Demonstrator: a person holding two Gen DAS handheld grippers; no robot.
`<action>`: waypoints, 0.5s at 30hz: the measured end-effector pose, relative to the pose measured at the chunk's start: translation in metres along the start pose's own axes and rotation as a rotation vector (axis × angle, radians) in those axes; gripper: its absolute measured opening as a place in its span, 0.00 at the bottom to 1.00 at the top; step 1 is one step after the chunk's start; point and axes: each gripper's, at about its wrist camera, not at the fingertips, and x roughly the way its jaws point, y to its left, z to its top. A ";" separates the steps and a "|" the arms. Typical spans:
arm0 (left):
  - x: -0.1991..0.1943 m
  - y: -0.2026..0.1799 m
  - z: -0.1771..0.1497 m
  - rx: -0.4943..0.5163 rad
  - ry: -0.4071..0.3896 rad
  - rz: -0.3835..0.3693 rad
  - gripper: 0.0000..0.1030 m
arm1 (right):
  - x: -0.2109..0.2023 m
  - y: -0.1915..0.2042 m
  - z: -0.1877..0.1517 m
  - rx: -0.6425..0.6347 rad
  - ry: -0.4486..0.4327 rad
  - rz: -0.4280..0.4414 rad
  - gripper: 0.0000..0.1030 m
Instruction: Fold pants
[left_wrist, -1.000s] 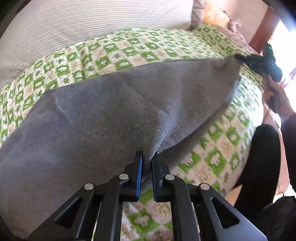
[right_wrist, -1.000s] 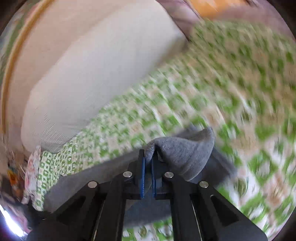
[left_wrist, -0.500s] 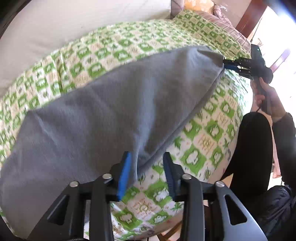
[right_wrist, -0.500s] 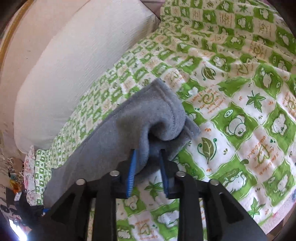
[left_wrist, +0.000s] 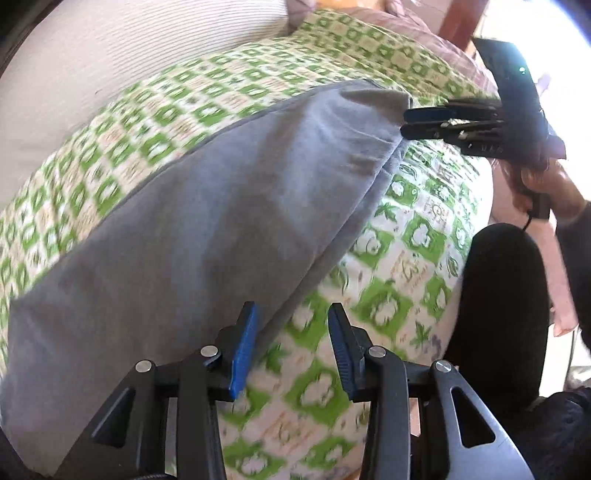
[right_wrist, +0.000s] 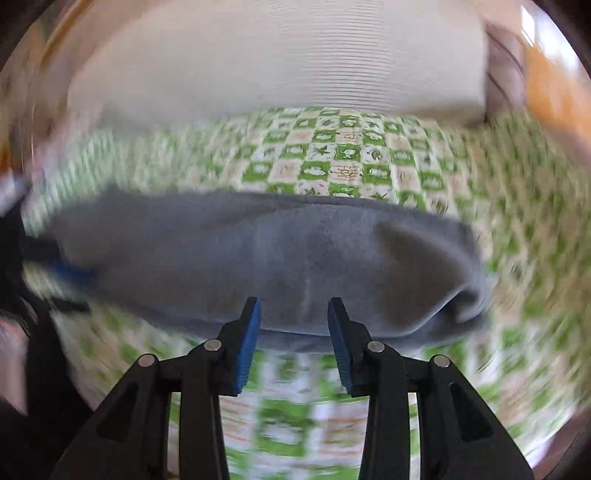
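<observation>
Blue-padded left gripper (left_wrist: 291, 325) and right gripper (right_wrist: 293, 317), jaws just parted and holding nothing, hover over folded grey pants (left_wrist: 207, 229) lying on a green-checked bedspread (left_wrist: 402, 266); beyond it, a white pillow (right_wrist: 280, 59).

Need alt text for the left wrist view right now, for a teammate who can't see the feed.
The left claw stands open just off the near edge of the folded grey pants, which lie flat on a green-and-white checked bedspread; its jaws have just been opening, with nothing between them. At the pants' far end, the right claw points at the corner, held in a person's hand.
</observation>
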 end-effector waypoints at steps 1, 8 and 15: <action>0.004 -0.001 0.003 0.006 0.002 -0.002 0.39 | 0.004 0.002 0.000 -0.050 0.023 -0.021 0.38; 0.042 0.008 0.018 -0.010 0.072 -0.006 0.25 | 0.038 -0.018 -0.005 -0.188 0.145 -0.105 0.33; 0.017 -0.001 0.027 0.051 0.099 -0.088 0.15 | 0.018 -0.060 -0.032 0.151 0.109 0.130 0.00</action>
